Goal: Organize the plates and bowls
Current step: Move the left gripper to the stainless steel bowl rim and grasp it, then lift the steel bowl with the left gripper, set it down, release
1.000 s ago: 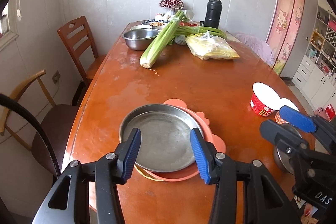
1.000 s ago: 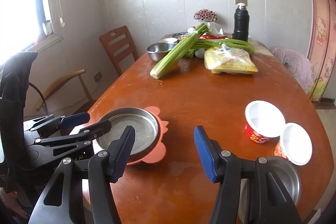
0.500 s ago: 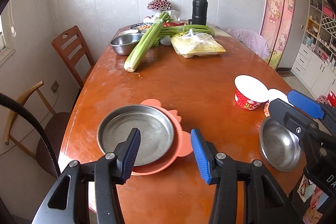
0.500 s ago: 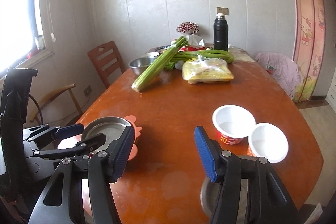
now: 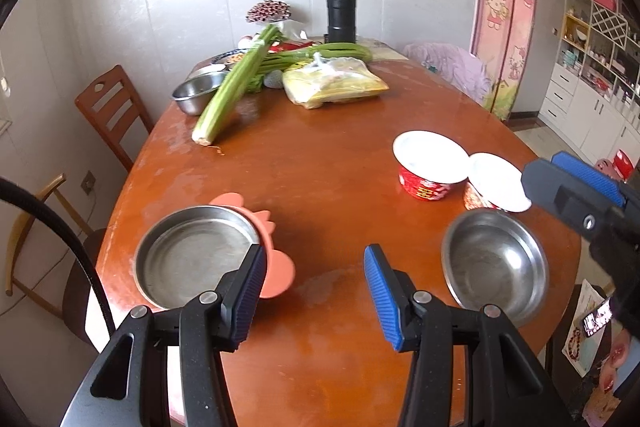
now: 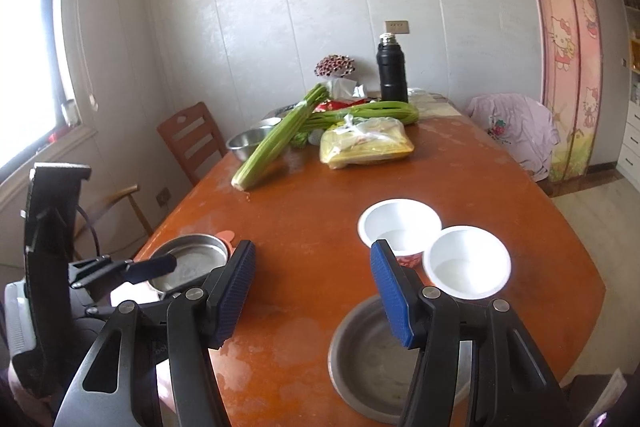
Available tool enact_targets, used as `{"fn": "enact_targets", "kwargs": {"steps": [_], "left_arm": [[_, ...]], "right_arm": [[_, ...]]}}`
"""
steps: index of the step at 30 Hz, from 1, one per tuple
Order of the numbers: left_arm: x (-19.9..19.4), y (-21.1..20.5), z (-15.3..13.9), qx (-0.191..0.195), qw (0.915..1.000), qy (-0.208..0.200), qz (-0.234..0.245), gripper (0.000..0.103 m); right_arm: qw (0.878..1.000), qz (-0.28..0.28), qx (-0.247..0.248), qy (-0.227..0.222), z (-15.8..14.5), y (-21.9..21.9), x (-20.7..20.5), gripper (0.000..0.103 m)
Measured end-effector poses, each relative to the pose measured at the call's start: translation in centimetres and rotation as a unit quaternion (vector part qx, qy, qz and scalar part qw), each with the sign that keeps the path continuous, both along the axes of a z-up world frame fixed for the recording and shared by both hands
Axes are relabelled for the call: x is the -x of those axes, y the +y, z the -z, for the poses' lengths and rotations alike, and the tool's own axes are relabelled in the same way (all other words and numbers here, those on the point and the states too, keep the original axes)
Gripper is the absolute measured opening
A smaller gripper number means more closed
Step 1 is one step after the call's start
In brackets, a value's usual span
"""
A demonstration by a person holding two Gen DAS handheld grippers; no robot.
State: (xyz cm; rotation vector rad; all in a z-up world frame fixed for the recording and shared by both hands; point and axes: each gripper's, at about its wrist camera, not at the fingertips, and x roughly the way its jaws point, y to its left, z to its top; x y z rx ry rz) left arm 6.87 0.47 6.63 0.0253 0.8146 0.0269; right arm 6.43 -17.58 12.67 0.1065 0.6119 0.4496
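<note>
Both hand-held grippers are held wide apart, gripping nothing: left hand-held gripper (image 5: 314,293), right hand-held gripper (image 6: 312,293). Only the left view shows the whole steel bowl (image 5: 495,264) near the desk (image 5: 320,187) edge; the steel plate (image 5: 192,259) lies on a pink mat (image 5: 276,267), bare wood between them

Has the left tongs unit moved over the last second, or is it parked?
Yes. The left tongs swung right along the table: the metal plate, earlier between them, now sits off their left finger.
</note>
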Motion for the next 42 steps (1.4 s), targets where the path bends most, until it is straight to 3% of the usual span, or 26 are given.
{"fn": "enact_targets", "kwargs": {"steps": [5,21,37,42], "left_arm": [[-0.4,-1.6,0.6,0.007,0.9997,0.011,0.020,0.051],[-2.7,-6.4,4.2,0.005,0.9955,0.062,0.072,0.051],[-4.2,-8.9,7.2,0.003,0.9898,0.101,0.100,0.051],[-4.8,-9.3,7.8,0.008,0.9888,0.106,0.104,0.051]], "right_arm": [[1.000,0.007,-0.006,0.004,0.3,-1.7,0.1,0.068],[0.997,0.054,0.012,0.052,4.0,-6.1,-1.1,0.069],[0.988,0.076,0.010,0.131,8.5,-9.5,-3.0,0.069],[0.983,0.066,0.041,0.167,10.6,-9.1,-3.9,0.071]]}}
